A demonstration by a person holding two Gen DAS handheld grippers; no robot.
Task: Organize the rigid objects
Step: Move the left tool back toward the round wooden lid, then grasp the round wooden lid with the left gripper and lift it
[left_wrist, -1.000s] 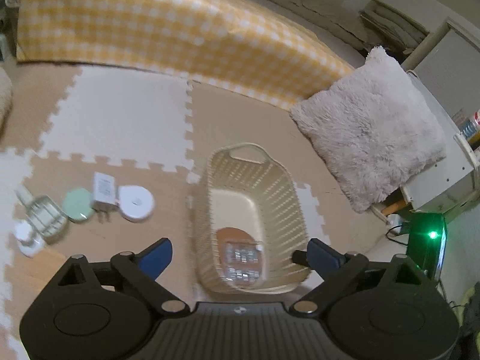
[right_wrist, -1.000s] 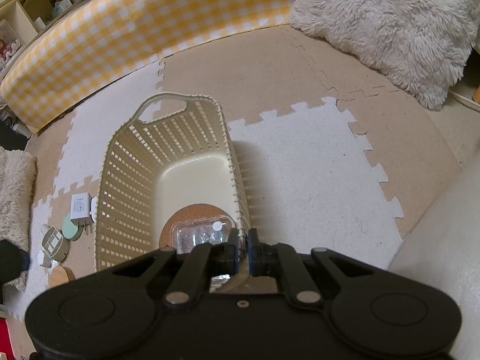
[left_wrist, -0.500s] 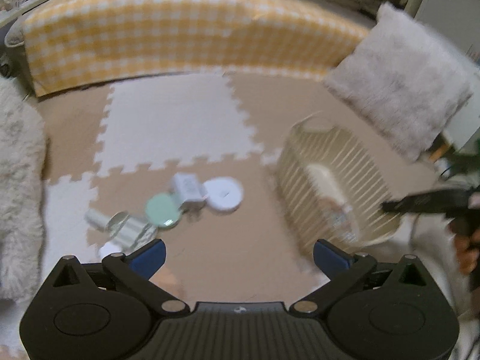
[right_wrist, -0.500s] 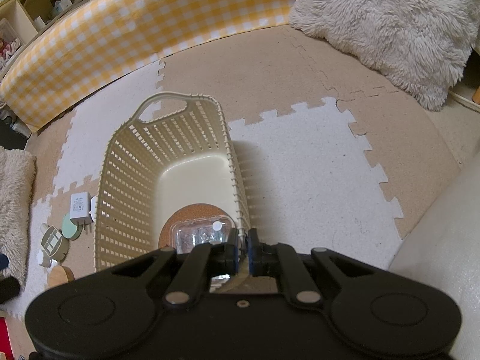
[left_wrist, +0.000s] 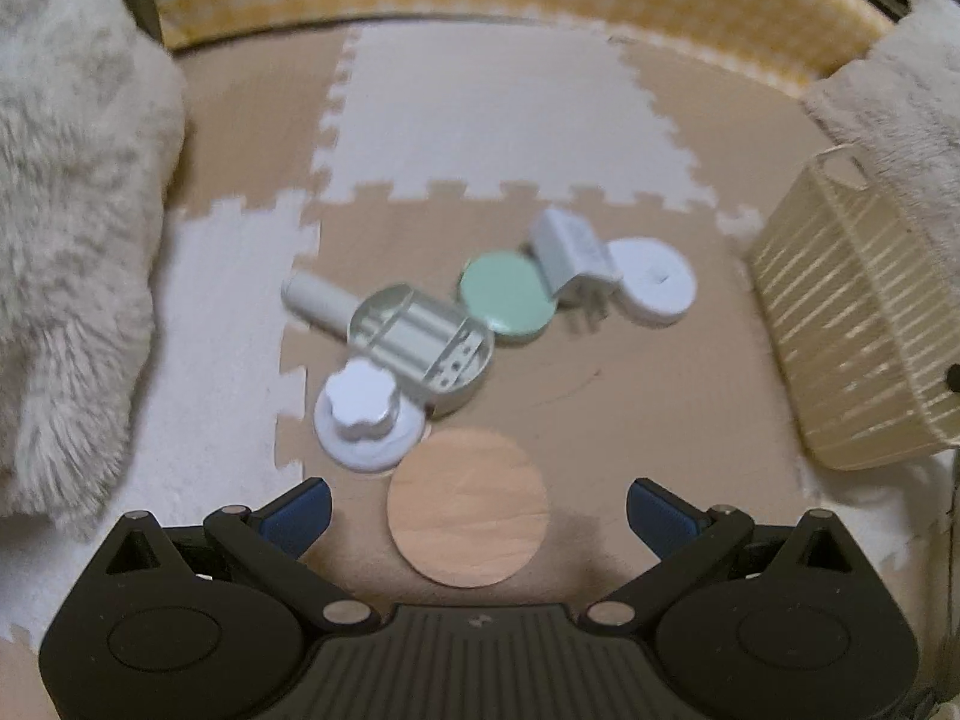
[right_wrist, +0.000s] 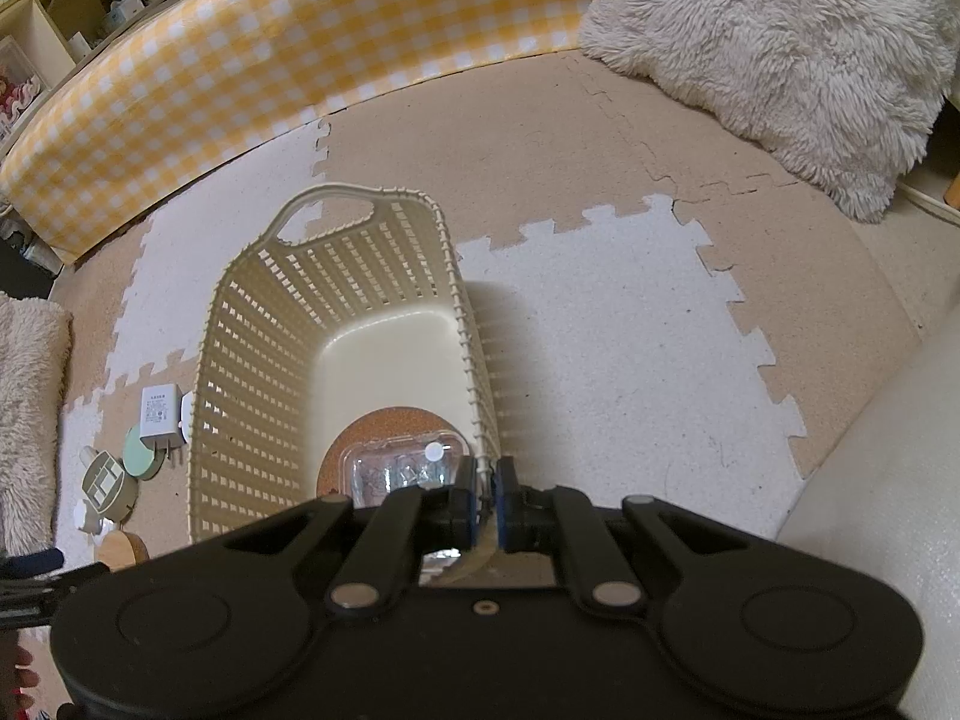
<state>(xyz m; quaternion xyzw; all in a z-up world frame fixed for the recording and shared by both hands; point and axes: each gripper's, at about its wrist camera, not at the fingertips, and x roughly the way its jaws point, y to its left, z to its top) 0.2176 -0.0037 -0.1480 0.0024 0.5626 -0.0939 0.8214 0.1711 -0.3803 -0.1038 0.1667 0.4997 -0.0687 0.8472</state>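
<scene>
1. Wooden, round and flat, the coaster (left_wrist: 467, 507) lies on the foam mat (left_wrist: 510, 108) straight ahead of the left gripper (left_wrist: 478, 510), centred between its widely spread, empty fingers.
2. Being a disc, it has no long axis to line up with; the left hand is much nearer to it.
3. Pinching the rim of the cream basket (right_wrist: 336, 324), the right gripper (right_wrist: 487, 495) has its jaws pressed together.
4. Blur softens the white knob (left_wrist: 360, 414), charger (left_wrist: 570, 255) and green disc (left_wrist: 507, 297); the coaster's thickness is hard to judge.

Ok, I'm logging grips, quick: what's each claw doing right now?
Left claw: open, empty, above the wooden disc.
Right claw: shut on the basket rim.
</scene>
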